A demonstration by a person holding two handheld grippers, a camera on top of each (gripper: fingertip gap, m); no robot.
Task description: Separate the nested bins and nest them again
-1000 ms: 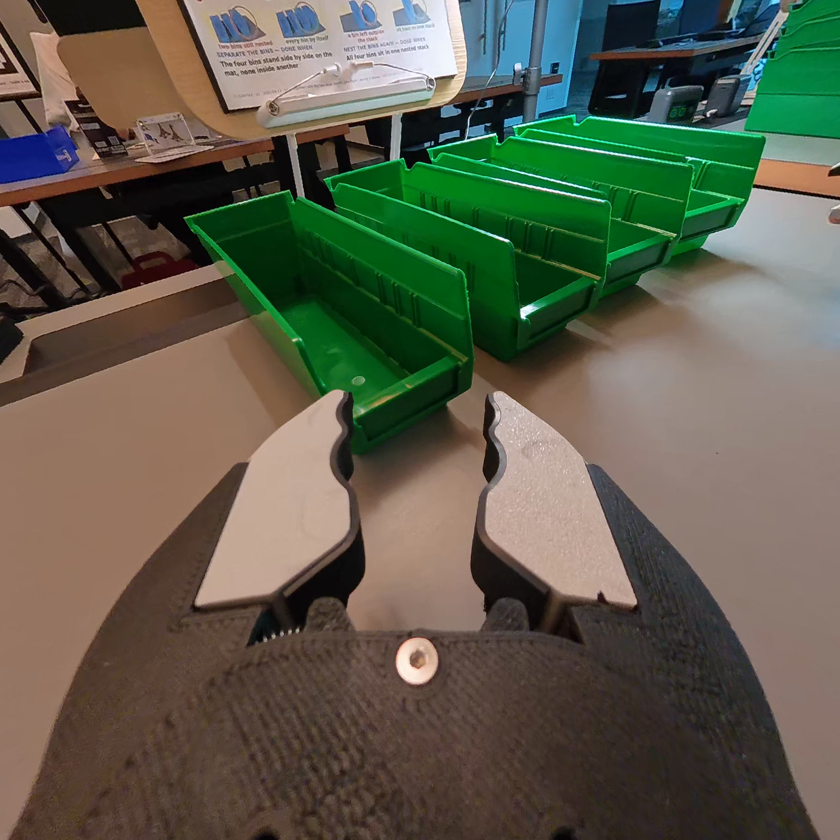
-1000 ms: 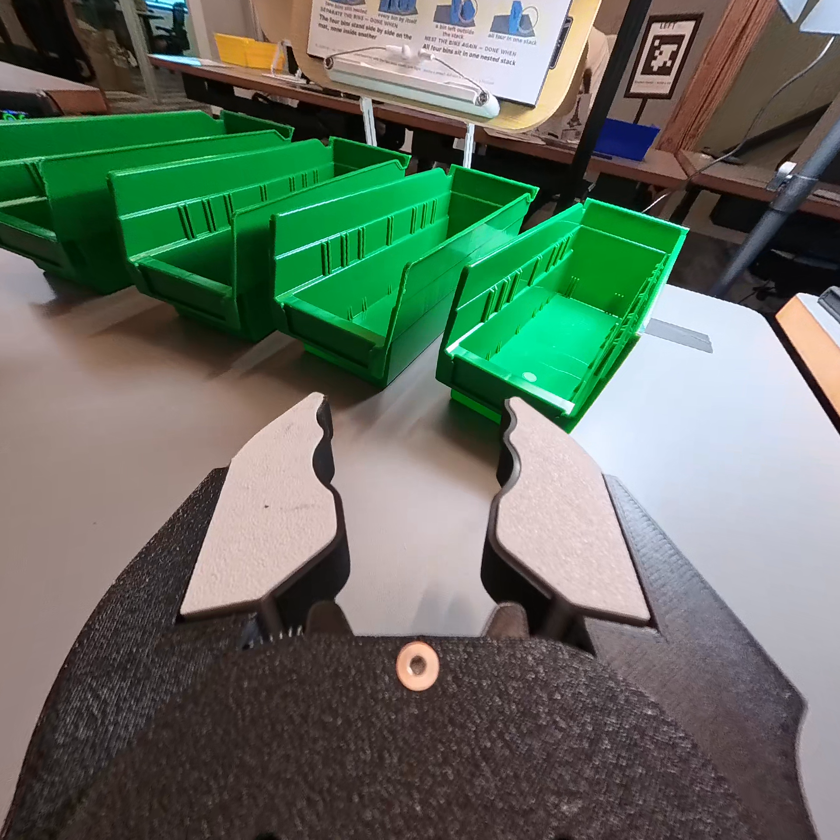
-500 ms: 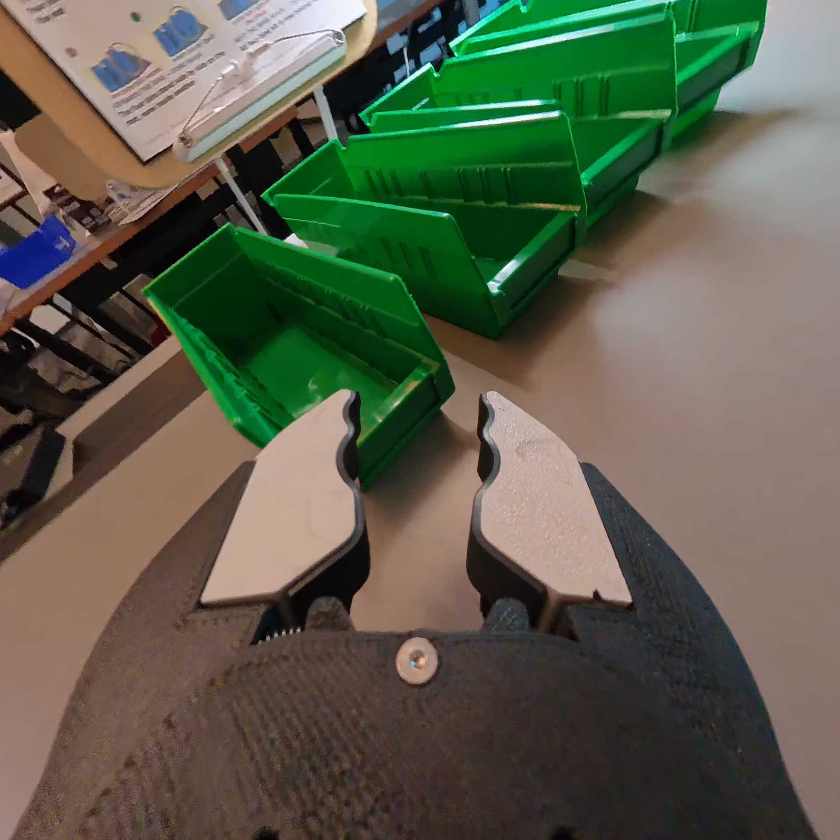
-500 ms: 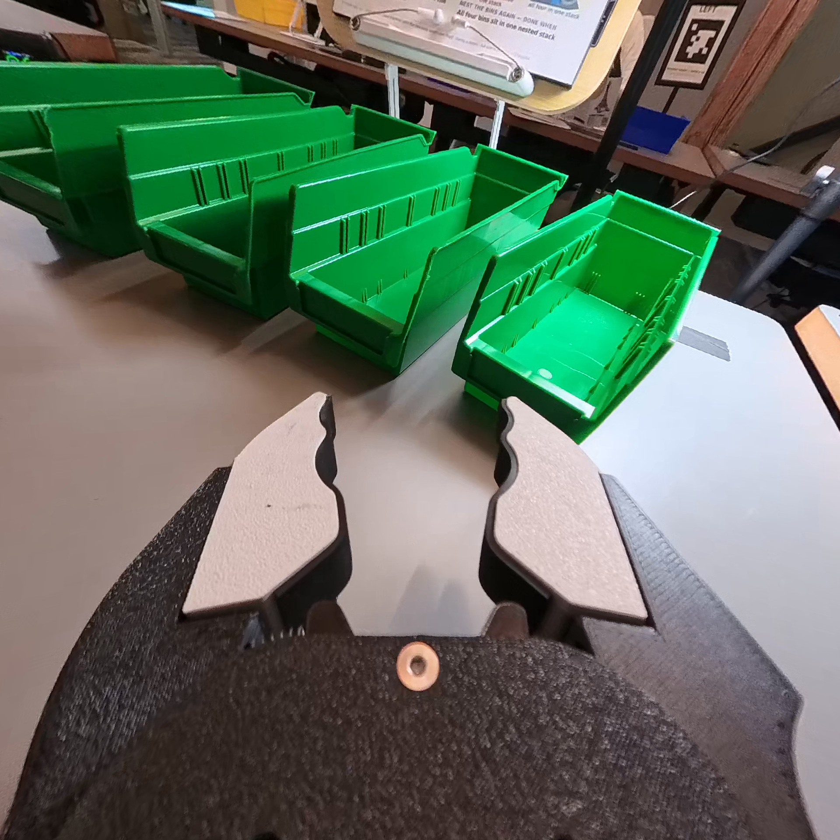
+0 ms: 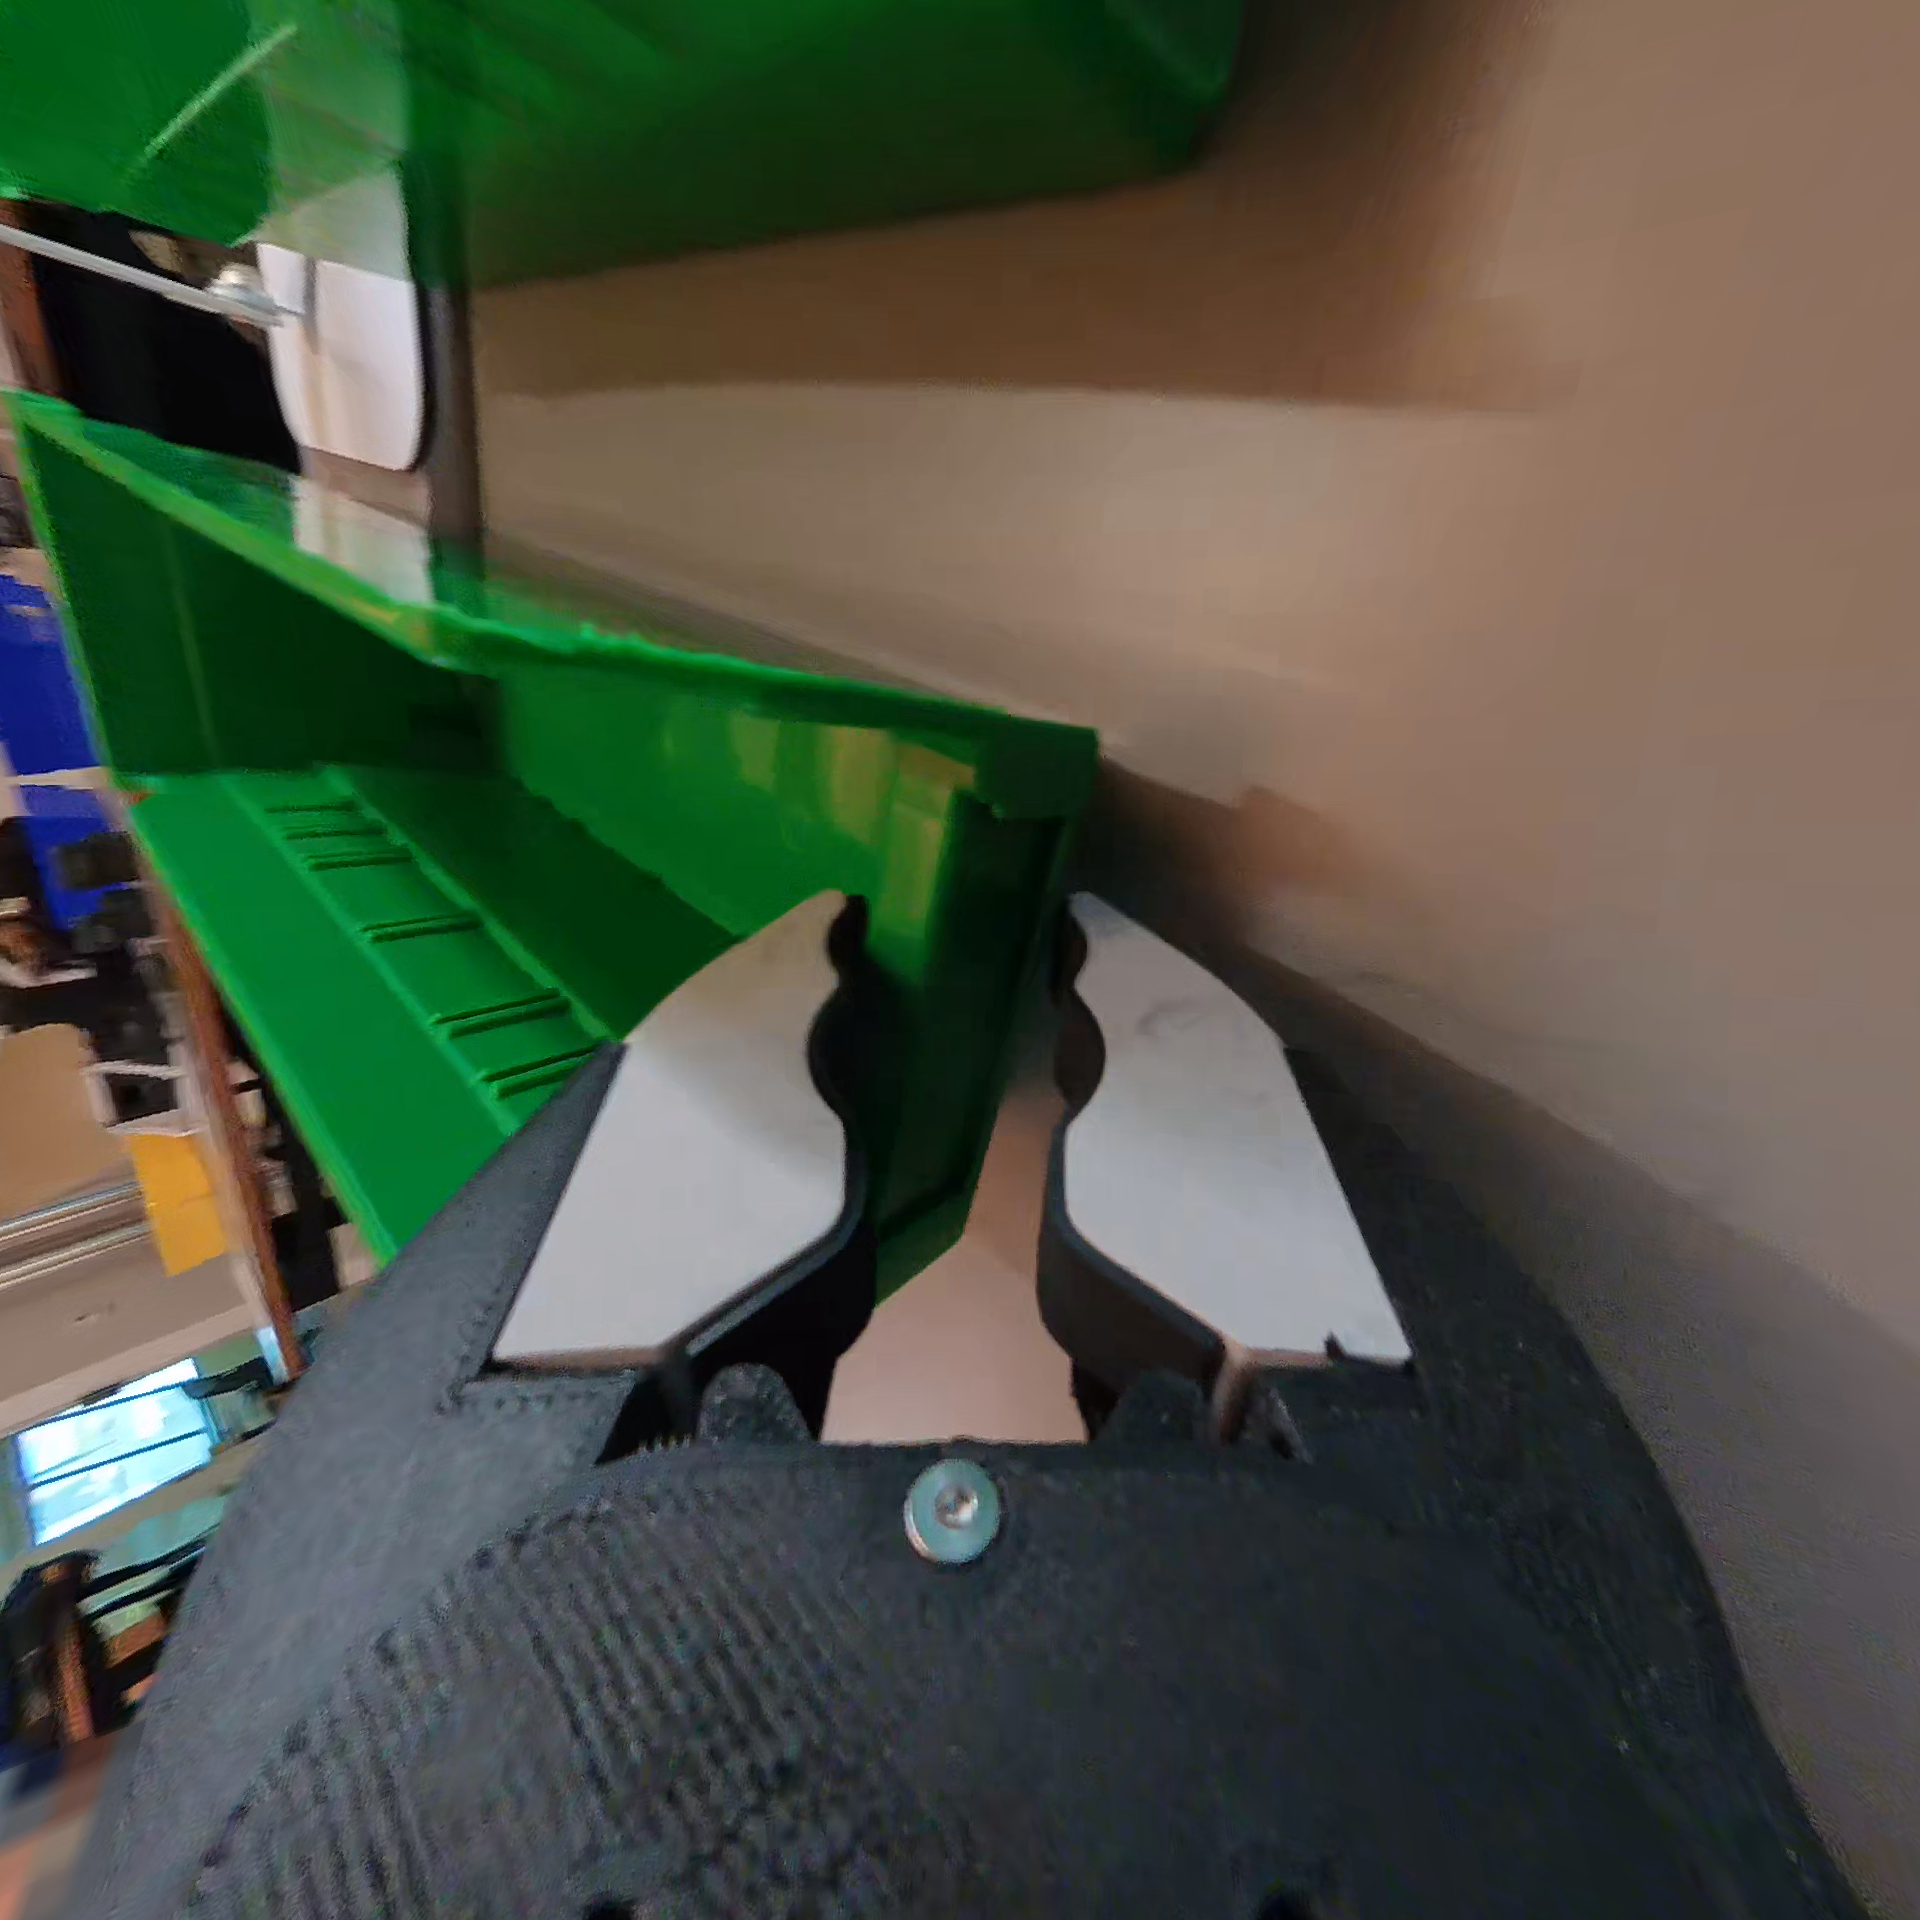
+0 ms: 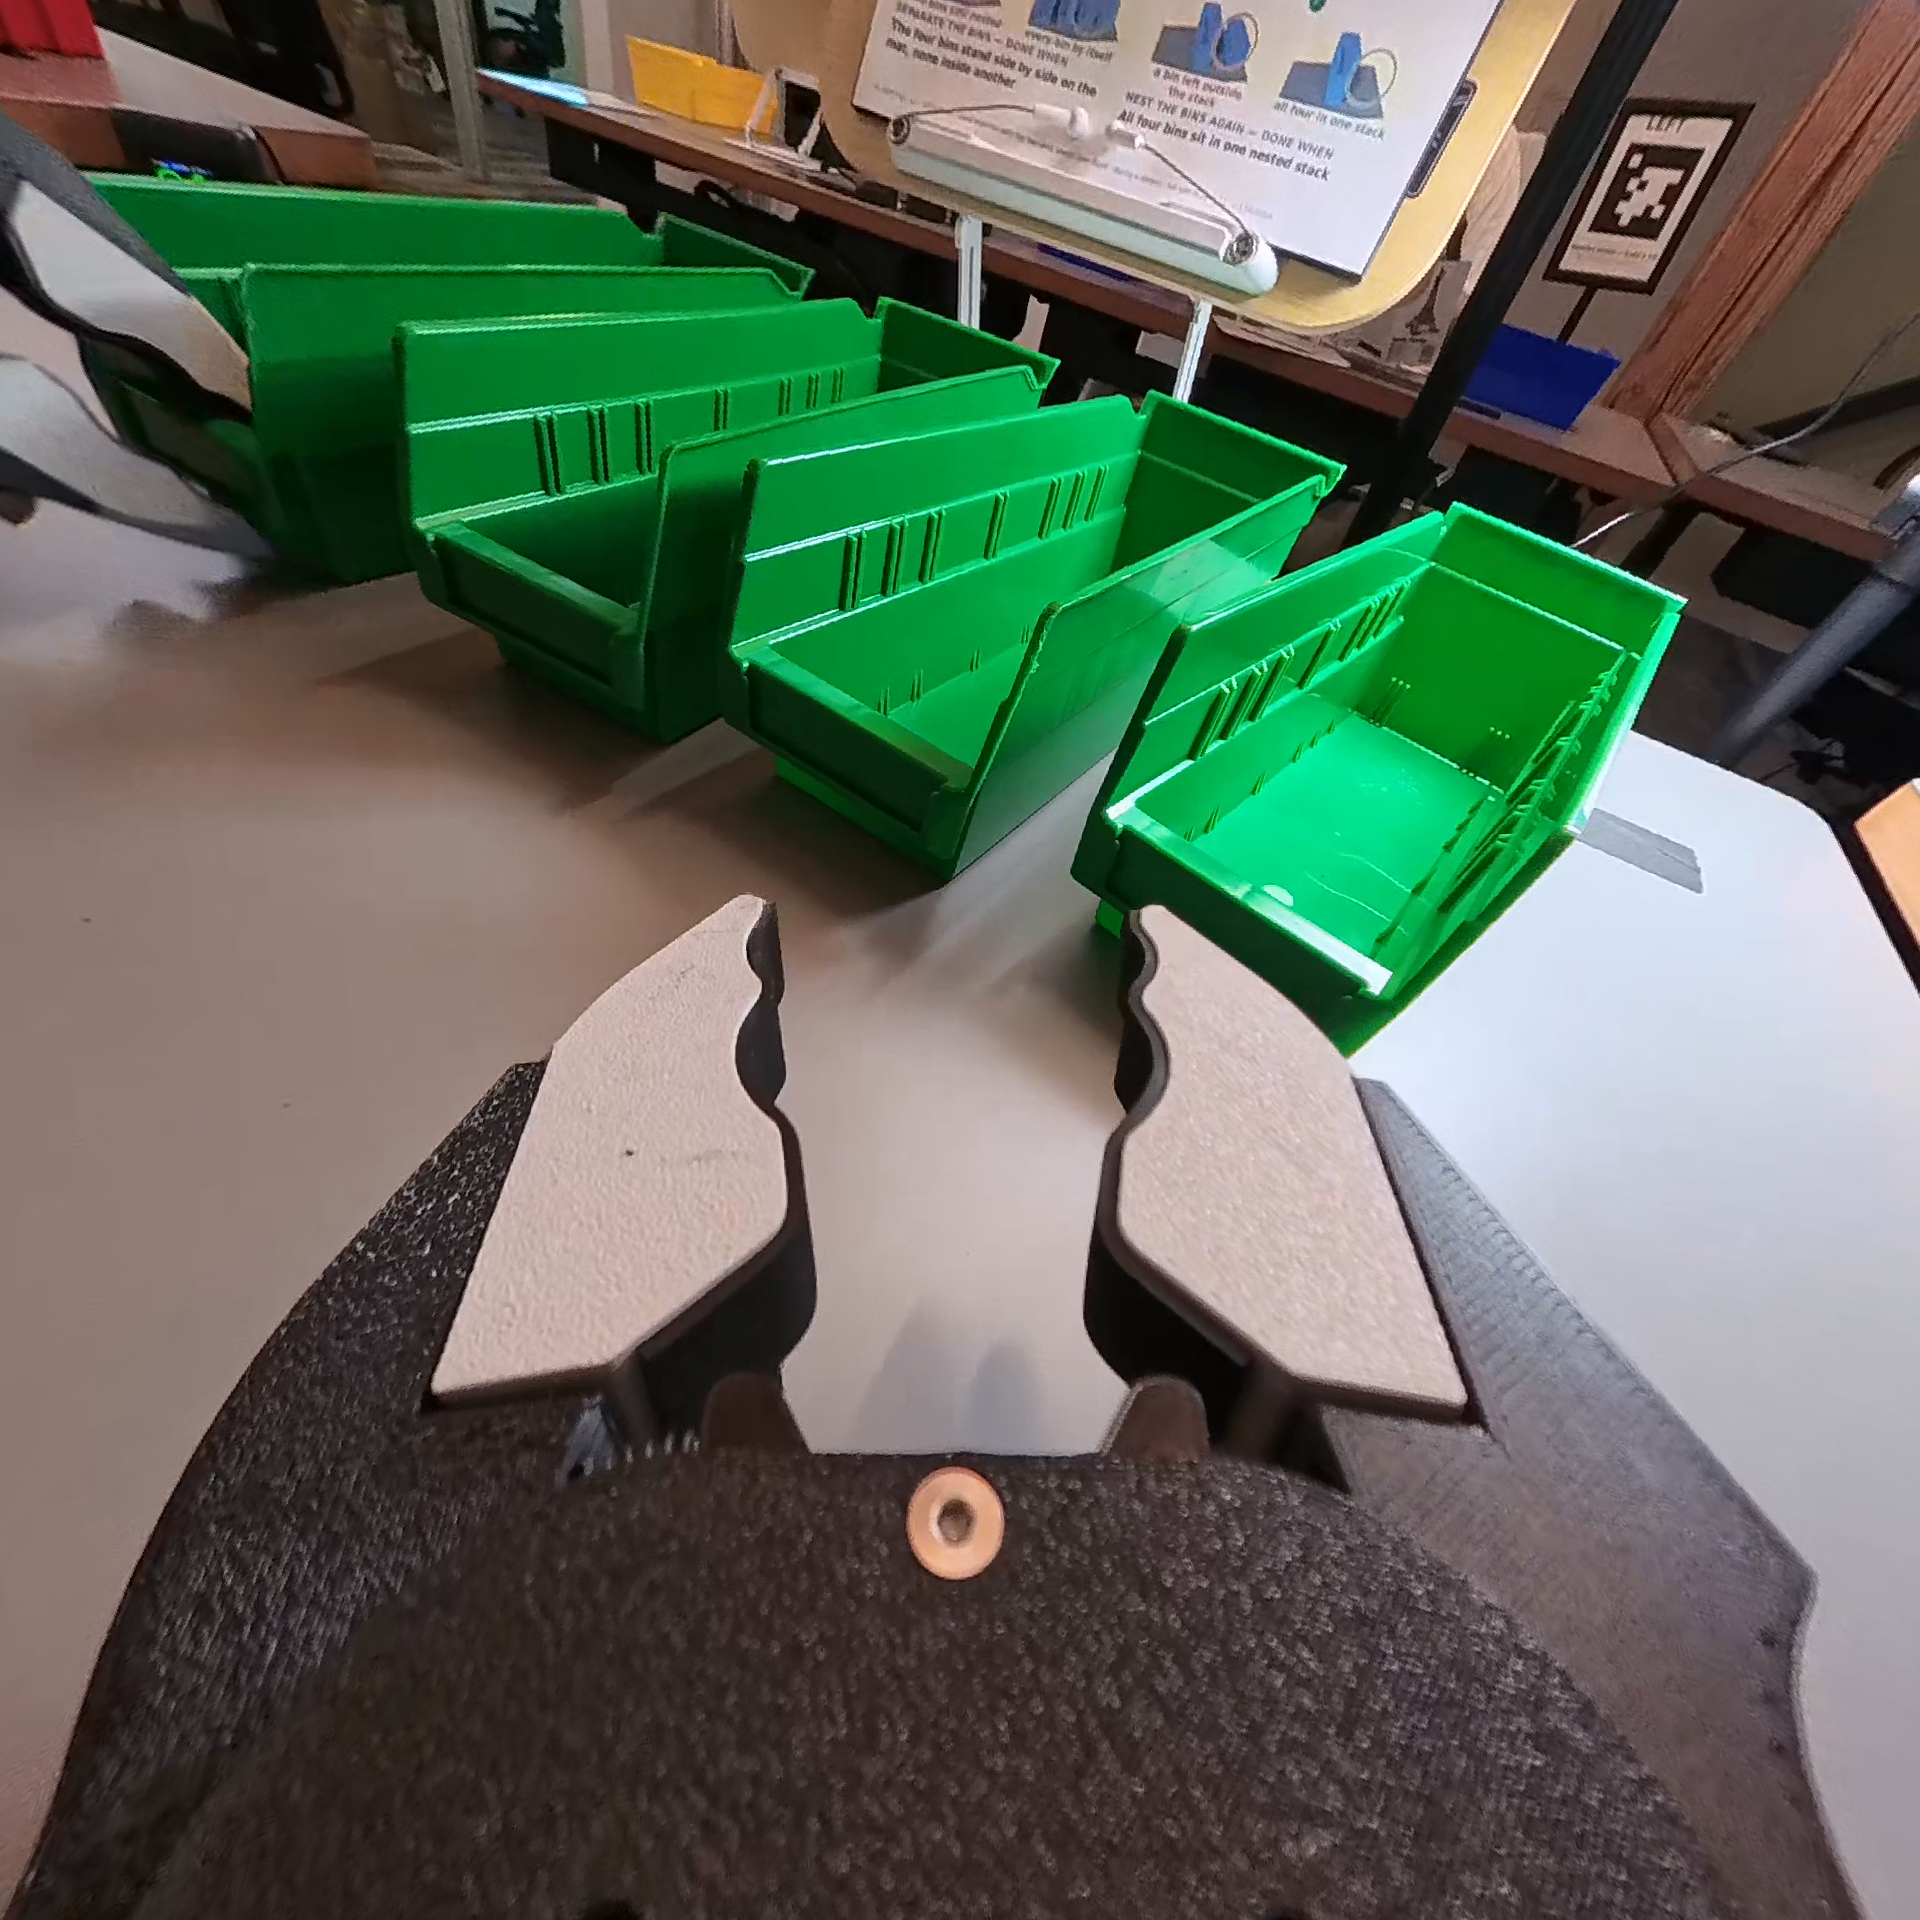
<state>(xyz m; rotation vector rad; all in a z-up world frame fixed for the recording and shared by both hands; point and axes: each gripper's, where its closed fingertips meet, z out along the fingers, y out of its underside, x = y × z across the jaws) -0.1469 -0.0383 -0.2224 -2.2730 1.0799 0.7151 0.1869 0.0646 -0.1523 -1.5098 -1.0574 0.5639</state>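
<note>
My left gripper (image 5: 956,935) is tipped over on its side, so the grey table (image 5: 1455,520) looks like a wall on the right. The low front wall of the left-end green bin (image 5: 727,790) sits right between my two jaws. One finger (image 5: 717,1122) is inside the bin and the other finger (image 5: 1195,1132) is outside it. The jaws look partly closed around that wall, but the picture is blurry and I cannot tell if they are squeezing it yet. Another green bin (image 5: 727,104) is past the jaws, up top.

My right gripper (image 6: 951,925) is held above the table (image 6: 312,831) with its jaws wide and nothing between them. The short green bin (image 6: 1371,769) lies just ahead of the right finger (image 6: 1247,1174), a bit to the right of the gap. The near corner of its front wall is close to that fingertip. Two long green bins (image 6: 935,623) (image 6: 623,488) stand side by side ahead and to the left of the jaws, not inside each other. Further left are more green bins (image 6: 416,270), and my left gripper (image 6: 114,322) shows at their front end. A clipboard with a picture sheet (image 6: 1143,114) stands behind the bins
</note>
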